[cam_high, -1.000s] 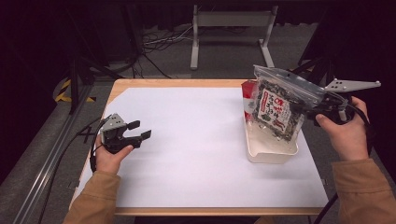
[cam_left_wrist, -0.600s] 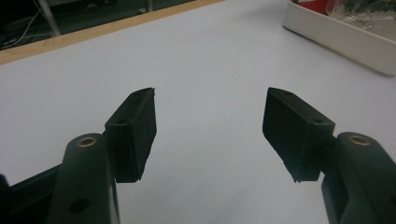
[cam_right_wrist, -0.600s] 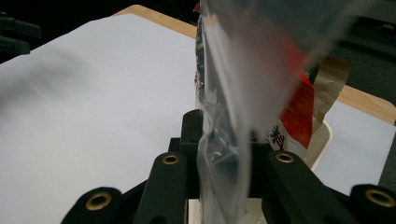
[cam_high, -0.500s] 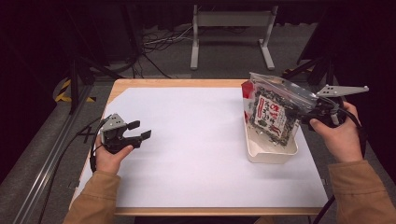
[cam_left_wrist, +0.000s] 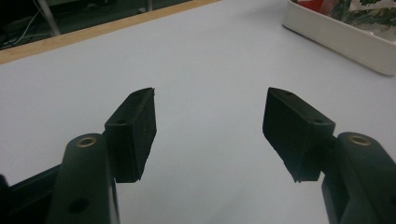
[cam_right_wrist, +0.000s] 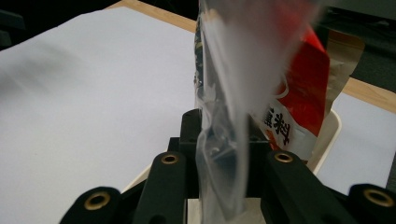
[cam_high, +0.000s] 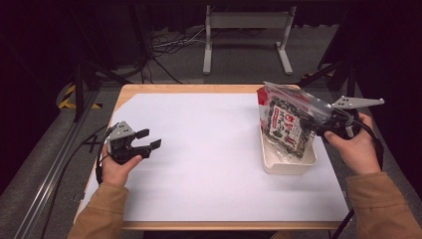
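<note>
Near the table's right edge, the right gripper (cam_high: 326,124) pinches the clear top edge of a snack bag (cam_high: 286,124), holding it tilted over the white tray (cam_high: 288,165), its lower end inside. The left gripper (cam_high: 147,145) rests near the left edge, jaws wide apart and empty.

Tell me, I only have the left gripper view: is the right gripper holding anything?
Observer: Yes, the right gripper is shut on a clear snack bag by its edge.
Operator: Where is the bag relative to the white tray?
Observer: Its lower end is in the white tray, and the bag leans tilted.
Operator: Anything else in the tray?
Observer: A red packet stands behind the bag.
</note>
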A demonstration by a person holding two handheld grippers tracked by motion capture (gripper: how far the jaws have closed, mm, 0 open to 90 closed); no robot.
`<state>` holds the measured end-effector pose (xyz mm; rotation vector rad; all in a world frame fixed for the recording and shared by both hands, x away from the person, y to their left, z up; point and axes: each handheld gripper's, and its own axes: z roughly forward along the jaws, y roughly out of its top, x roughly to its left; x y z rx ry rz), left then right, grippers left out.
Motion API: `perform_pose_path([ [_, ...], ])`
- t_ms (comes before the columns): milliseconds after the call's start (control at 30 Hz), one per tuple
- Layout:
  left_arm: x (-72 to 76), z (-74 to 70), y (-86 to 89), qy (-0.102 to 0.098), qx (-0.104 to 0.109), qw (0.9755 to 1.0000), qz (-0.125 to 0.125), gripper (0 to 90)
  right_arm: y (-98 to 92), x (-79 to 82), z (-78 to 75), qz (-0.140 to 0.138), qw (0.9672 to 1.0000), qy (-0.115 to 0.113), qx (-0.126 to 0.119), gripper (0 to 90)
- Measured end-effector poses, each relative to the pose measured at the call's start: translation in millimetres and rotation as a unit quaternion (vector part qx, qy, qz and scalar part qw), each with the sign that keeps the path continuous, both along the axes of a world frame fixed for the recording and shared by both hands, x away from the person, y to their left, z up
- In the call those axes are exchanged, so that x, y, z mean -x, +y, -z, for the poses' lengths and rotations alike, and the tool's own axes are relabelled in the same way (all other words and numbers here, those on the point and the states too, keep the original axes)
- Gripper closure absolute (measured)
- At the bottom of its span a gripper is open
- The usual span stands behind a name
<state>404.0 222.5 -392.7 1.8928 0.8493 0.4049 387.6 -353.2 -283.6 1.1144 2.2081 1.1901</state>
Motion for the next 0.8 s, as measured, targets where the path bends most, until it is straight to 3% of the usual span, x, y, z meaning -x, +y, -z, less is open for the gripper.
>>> perform_pose_path([
  [200, 1.7, -0.4, 0.2, -0.002, 0.000, 1.0000, 0.000, 35.8, -1.7, 0.2, 7.9, 0.002, 0.9999, -0.008, -0.012, 76.2],
  [533, 5.5, 2.5, 3.6, 0.004, 0.007, 1.0000, -0.001, 35.7, -27.6, 1.2, 27.3, 0.019, 0.9968, -0.019, -0.076, 76.0],
  [800, 7.1, 4.0, 3.9, 0.006, 0.004, 1.0000, 0.001, 35.2, -25.1, 3.0, 27.3, 0.007, 0.9960, -0.044, -0.077, 74.3],
])
